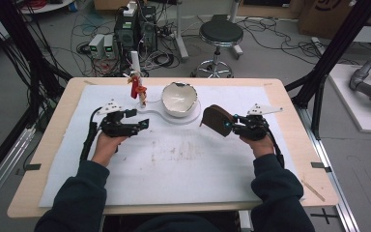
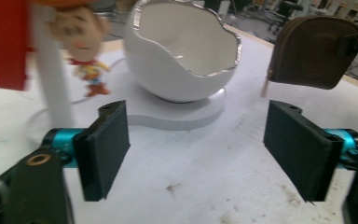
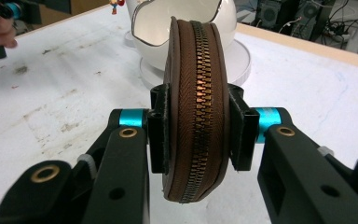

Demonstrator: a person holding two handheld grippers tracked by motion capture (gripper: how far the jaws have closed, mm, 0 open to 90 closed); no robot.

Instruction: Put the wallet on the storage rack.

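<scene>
A brown zippered pouch (image 3: 193, 102) is clamped edge-on between the jaws of my right gripper (image 3: 196, 126), held above the white mat; the high view shows this pouch (image 1: 215, 120) just right of the bowl. A white eggshell-shaped bowl (image 1: 178, 98) rests on a white stand (image 1: 174, 117) at the table's middle back. My left gripper (image 1: 137, 119) is open with nothing between its pads (image 2: 105, 147), pointing toward the bowl (image 2: 182, 51) and the pouch (image 2: 307, 51). A small cowboy figure (image 2: 86, 51) hangs by a white post (image 2: 51, 74).
A white mat (image 1: 174, 159) covers the wooden table (image 1: 34, 183). The figure stand (image 1: 137, 89) rises left of the bowl. Beyond the table are a black stool (image 1: 221, 36), computer boxes (image 1: 135, 29) and floor cables. Black frame posts (image 1: 333, 53) flank the table.
</scene>
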